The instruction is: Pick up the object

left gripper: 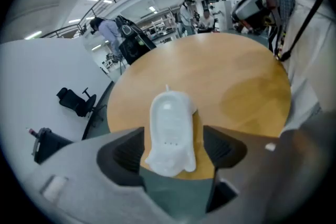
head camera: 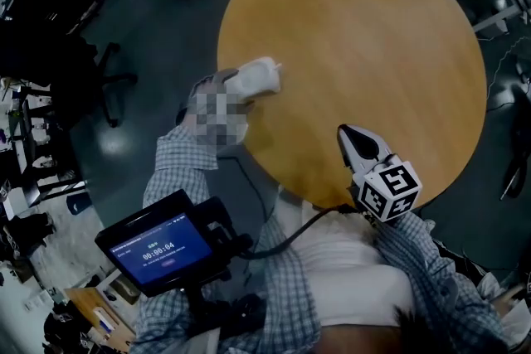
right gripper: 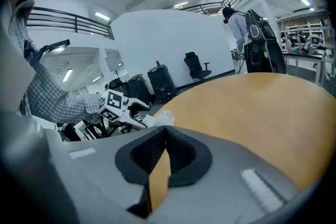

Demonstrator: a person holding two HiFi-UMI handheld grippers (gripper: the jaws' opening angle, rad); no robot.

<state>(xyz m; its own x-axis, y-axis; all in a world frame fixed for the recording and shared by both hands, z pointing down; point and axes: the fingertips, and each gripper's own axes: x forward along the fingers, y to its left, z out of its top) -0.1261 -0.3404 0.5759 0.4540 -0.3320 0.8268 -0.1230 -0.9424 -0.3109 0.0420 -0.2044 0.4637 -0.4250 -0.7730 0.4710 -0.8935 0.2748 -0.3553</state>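
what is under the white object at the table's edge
Only the round wooden table: the white object lies on its bare top, near the edge. The patch directly beneath it is covered, so anything thin there cannot be seen.

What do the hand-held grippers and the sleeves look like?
Grey shells with black ribbed pads on both the left hand-held gripper and right hand-held gripper. The right one carries a cube with black-and-white square markers; a black cable leaves it. The sleeves are checked shirt fabric.
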